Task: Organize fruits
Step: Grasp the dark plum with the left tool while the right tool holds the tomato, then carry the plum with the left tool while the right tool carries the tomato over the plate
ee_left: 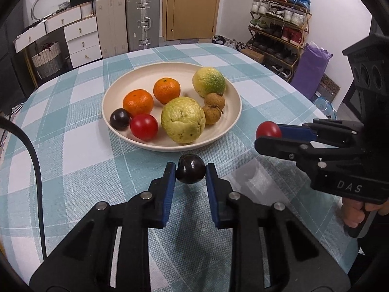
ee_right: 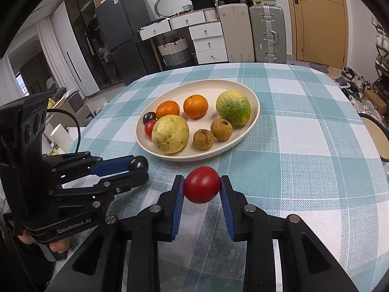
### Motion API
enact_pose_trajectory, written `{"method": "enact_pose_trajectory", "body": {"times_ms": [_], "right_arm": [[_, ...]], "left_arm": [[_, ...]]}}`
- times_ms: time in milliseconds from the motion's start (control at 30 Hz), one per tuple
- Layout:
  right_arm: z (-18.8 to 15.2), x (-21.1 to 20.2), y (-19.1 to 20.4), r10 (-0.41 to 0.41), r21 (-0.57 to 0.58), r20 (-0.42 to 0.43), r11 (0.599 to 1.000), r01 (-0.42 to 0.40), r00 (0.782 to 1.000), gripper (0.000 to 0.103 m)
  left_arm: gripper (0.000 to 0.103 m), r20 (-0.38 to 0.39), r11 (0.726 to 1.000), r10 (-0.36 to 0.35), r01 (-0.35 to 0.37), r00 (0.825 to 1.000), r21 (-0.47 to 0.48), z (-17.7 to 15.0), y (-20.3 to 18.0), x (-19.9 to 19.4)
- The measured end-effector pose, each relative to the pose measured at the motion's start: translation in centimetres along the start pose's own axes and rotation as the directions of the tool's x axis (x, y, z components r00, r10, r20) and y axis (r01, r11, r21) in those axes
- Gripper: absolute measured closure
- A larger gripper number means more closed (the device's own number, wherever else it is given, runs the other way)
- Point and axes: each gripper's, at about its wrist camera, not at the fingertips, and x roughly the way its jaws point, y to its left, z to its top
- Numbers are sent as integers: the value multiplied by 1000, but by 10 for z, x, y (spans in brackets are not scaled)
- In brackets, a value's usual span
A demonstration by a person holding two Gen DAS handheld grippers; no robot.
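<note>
The left gripper [ee_left: 190,171] pinches a dark purple plum [ee_left: 190,172] between its blue pads [ee_left: 169,177], holding it above the checked tablecloth [ee_left: 73,146]. The right gripper [ee_right: 201,185] grips a red tomato [ee_right: 202,184] the same way, both pads pressed against its sides. From the right wrist view, the left gripper sits well off to the left of the right jaws, its plum showing at the fingertips.

Just beyond both sets of jaws lies a cream plate [ee_left: 116,90]. On its near side, straight ahead of the left jaws, sits a large yellow-green guava [ee_left: 182,119], touching a second red tomato [ee_left: 144,126] to its left; a second dark plum [ee_left: 119,119] rests further left, beside that tomato. To the right of the guava are two brown longans [ee_left: 214,107], touching each other. Further out are two oranges [ee_left: 152,97], and at the far right of the plate a green-yellow citrus fruit [ee_left: 209,81].

Behind the table stand two suitcases [ee_left: 128,22], a white drawer unit [ee_left: 80,39], a wooden door [ee_left: 192,4] and a shoe rack [ee_left: 279,24].
</note>
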Motion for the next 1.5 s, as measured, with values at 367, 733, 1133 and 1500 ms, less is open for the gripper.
{"method": "enact_pose_trajectory", "body": {"times_ms": [367, 733, 1133, 1500], "right_arm": [[7, -10, 2, 2, 16, 37, 1000, -3, 999, 73], [14, -11, -2, 4, 23, 67, 1000, -5, 998, 73], [22, -13, -5, 3, 37, 89, 999, -7, 996, 73], [32, -12, -4, 7, 36, 109, 999, -11, 994, 73]], "left_arm": [[81, 72, 999, 5, -2, 997, -43, 0, 16, -28], [81, 122, 998, 25, -17, 992, -68, 12, 23, -40], [80, 147, 997, 31, -21, 989, -72, 25, 25, -38], [80, 161, 996, 45, -32, 986, -80, 34, 32, -39]]}}
